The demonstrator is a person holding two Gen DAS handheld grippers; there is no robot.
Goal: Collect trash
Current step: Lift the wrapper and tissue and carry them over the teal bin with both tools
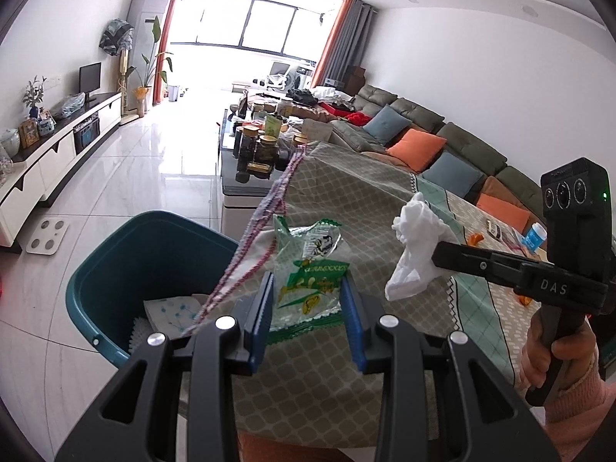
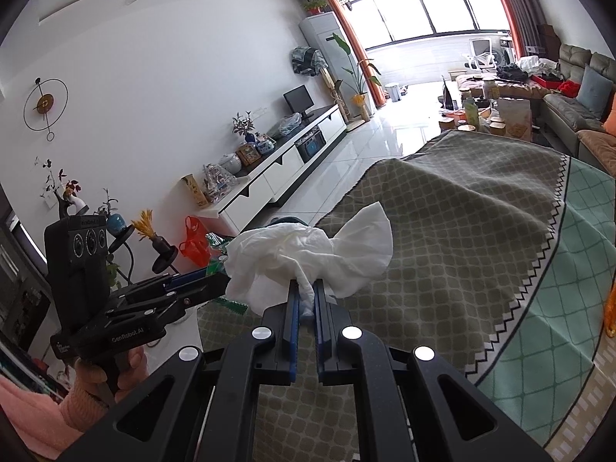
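Left gripper, lower centre: pinching a green snack wrapper. Right gripper: clamping a white tissue. Step: carrying trash binward. Next: swinging both over the teal bin, lower left, then releasing.

The left gripper sat at lower centre, jaws parted but pinching a wrapper. The right gripper, lower centre too, was clamped on tissue.
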